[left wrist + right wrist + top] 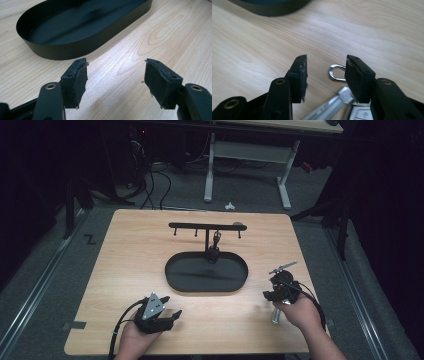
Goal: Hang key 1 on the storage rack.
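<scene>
- While the right gripper (325, 75) rests low on the table (125, 270), its jaws stand apart, gripping nothing.
- Between them lie a silver ring (336, 72) and metal key piece (332, 105), right of the black tray (206, 271).
- Left gripper (116, 82) gapes empty, just before the tray.

Both forearms reach in low and well apart. The left gripper (170, 307) has its jaws spread wide. The right gripper (270, 287) is also parted.
</scene>
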`<state>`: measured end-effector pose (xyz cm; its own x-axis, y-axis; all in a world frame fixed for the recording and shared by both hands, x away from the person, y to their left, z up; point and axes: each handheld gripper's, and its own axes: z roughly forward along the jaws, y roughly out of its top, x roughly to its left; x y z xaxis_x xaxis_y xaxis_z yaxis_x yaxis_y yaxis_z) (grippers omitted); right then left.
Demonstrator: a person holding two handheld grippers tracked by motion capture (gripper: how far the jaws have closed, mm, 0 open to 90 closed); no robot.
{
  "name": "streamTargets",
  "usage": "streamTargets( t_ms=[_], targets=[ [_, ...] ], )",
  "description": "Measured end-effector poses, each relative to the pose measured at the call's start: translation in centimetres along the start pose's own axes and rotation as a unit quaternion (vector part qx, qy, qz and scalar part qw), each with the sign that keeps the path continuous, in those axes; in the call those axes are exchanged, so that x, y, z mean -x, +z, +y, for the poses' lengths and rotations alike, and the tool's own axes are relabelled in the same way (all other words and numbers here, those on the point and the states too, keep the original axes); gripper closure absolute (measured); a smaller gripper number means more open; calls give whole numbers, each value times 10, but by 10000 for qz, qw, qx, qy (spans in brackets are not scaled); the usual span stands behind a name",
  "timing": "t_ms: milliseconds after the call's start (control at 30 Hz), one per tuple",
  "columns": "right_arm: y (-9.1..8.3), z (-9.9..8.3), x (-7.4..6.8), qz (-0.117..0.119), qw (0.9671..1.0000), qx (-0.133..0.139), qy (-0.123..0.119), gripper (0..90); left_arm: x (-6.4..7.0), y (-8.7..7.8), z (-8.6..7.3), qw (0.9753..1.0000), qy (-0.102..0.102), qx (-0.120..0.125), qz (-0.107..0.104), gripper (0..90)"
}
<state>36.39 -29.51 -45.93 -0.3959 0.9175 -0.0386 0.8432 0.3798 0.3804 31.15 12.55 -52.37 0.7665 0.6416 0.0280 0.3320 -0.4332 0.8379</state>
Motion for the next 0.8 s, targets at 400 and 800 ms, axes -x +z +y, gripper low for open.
streamTargets(
  t_ms=[400, 800],
  targets=[
    [22, -14, 31, -204, 9984, -360, 388, 530, -1, 0, -1, 10000, -26, 6, 16, 352],
    [37, -2, 35, -236, 9978, -370, 497, 575, -2, -1, -1, 10000, -37, -5, 26, 352]
  ],
)
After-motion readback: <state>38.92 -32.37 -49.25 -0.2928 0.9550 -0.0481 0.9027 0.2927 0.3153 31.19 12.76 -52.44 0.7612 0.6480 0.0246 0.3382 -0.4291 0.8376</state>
